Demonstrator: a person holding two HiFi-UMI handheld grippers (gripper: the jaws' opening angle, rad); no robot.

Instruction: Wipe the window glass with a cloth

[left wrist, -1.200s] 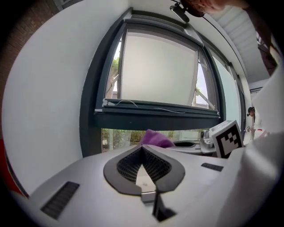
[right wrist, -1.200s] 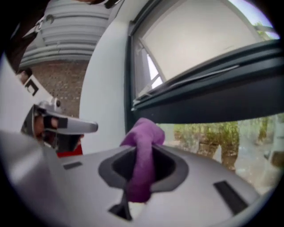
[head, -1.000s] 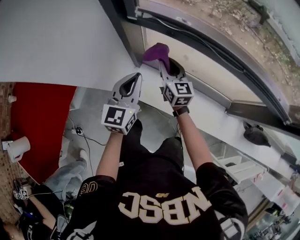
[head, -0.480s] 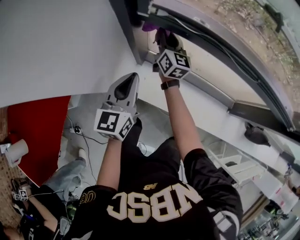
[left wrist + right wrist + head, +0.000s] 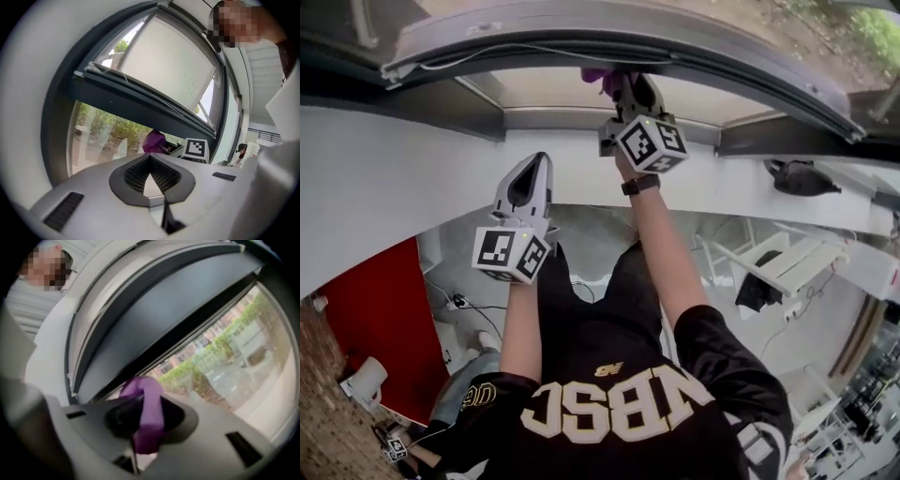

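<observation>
Right gripper [image 5: 623, 84] is now stretched way up at the window glass [image 5: 534, 89], with the purple cloth [image 5: 598, 75] just under the dark frame bar [image 5: 712, 64]. A second ago it sat level with the left gripper [image 5: 528, 178], which now trails well behind.

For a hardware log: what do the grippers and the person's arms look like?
The left gripper and right gripper are light grey tapered shells with dark ribbed pads, each carrying a black-and-white marker cube. Short black sleeves; a black wristband on the right arm.
</observation>
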